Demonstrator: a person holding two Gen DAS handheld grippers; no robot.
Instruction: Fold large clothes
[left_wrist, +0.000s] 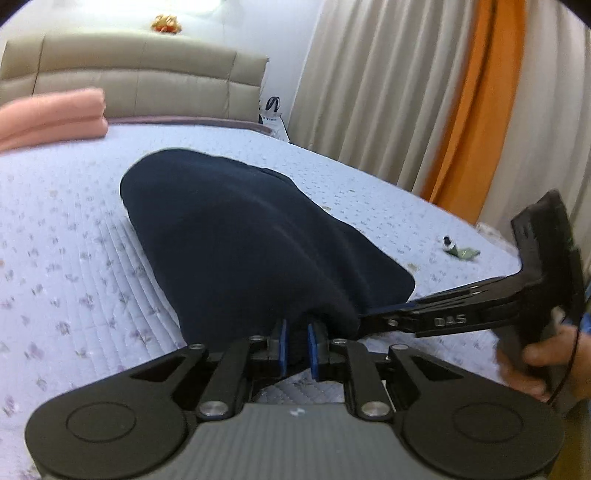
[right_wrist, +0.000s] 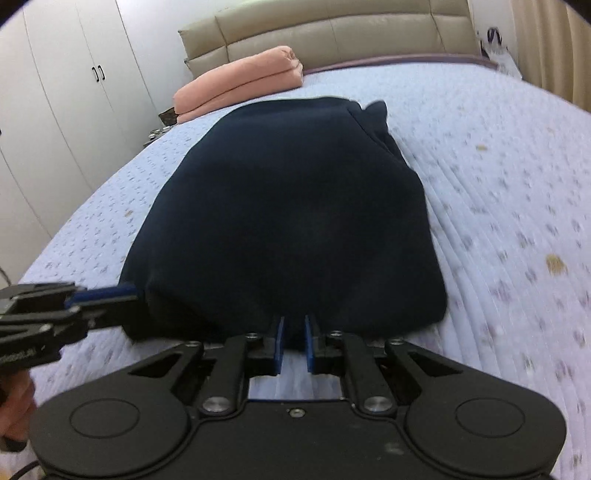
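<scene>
Both pairs of fingers, left gripper (left_wrist: 296, 328) and right gripper (right_wrist: 294, 325), pinch the near hem of the navy garment (right_wrist: 288, 206), lying folded on the floral bedspread (right_wrist: 498, 192), pink folded blanket (right_wrist: 240, 83) near the headboard (right_wrist: 332, 29).

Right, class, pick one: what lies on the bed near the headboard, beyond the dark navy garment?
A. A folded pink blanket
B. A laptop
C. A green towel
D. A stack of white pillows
A: a folded pink blanket rests on the quilted bed cover by the beige headboard, beyond the navy garment.
</scene>
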